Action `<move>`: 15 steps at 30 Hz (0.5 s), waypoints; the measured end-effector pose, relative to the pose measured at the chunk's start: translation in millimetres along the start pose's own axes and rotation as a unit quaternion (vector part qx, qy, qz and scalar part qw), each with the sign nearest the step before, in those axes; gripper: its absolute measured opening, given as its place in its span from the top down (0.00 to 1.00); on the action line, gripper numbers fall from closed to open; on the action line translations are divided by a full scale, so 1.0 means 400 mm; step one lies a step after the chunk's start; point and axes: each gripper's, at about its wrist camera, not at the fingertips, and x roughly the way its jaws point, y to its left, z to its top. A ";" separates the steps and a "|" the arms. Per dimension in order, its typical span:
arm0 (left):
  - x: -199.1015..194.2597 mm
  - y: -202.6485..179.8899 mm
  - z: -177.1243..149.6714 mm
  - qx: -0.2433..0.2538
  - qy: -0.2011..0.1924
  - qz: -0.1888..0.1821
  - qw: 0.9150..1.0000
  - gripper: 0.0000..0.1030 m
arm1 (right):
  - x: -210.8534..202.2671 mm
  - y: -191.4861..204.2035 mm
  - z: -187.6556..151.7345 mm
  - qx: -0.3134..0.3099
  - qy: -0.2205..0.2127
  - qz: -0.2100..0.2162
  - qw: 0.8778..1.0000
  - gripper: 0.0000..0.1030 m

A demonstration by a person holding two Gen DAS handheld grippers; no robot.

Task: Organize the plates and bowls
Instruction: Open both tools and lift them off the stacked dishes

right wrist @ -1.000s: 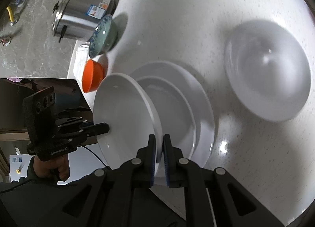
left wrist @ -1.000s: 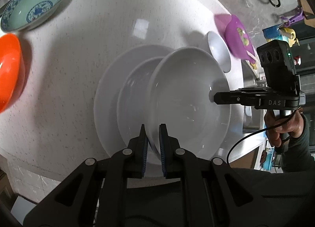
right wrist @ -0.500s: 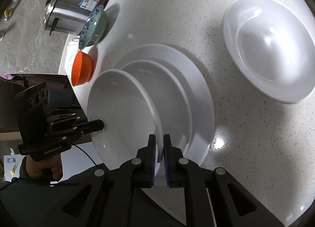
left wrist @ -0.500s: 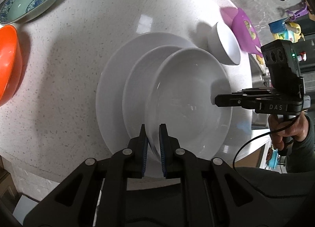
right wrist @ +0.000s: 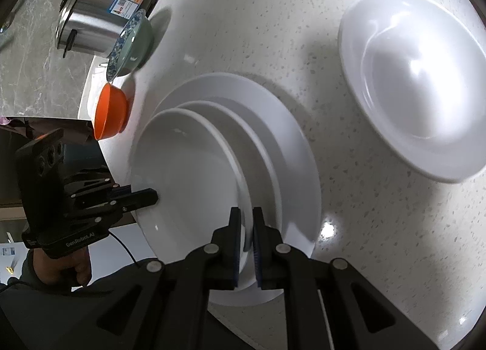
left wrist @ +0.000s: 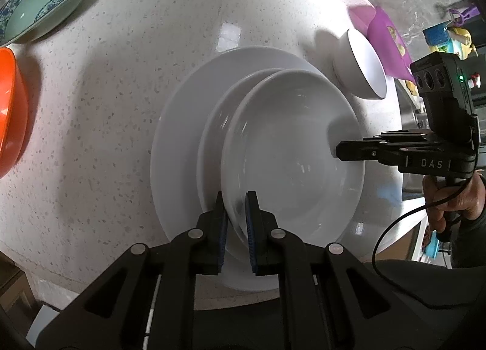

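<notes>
A white deep plate (left wrist: 291, 152) hangs slightly tilted just over a stack of two white plates, a medium plate (left wrist: 214, 125) on a large plate (left wrist: 179, 143). My left gripper (left wrist: 235, 216) is shut on its near rim. My right gripper (left wrist: 337, 151) grips the opposite rim, a hand holding its handle. In the right wrist view my right gripper (right wrist: 246, 228) is shut on the deep plate (right wrist: 188, 173), and my left gripper (right wrist: 153, 195) pinches the far rim. Whether the deep plate touches the medium plate (right wrist: 243, 125) below, I cannot tell.
On the white speckled counter (left wrist: 106, 76) sit an orange bowl (left wrist: 9, 113), a blue-patterned green bowl (left wrist: 45, 0), a small white bowl (left wrist: 361, 67) and a purple bowl (left wrist: 388, 46). A second large white deep plate (right wrist: 419, 82) lies right of the stack; a steel pot (right wrist: 100, 18) stands behind.
Both grippers have sunk with the deep plate, bringing it down closer over the two stacked plates. Both grips are unchanged.
</notes>
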 end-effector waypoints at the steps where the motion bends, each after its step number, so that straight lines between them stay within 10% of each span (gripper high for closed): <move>1: 0.001 0.000 0.002 0.000 0.000 0.000 1.000 0.91 | -0.002 0.000 -0.001 -0.003 0.000 -0.002 1.000 0.90; 8: -0.007 0.013 0.006 -0.006 -0.001 -0.001 1.000 0.89 | 0.001 0.013 0.001 -0.016 0.002 -0.019 1.000 0.88; 15: -0.016 0.031 0.007 -0.011 -0.004 -0.006 1.000 0.85 | -0.010 0.028 -0.010 -0.021 -0.001 -0.004 1.000 0.62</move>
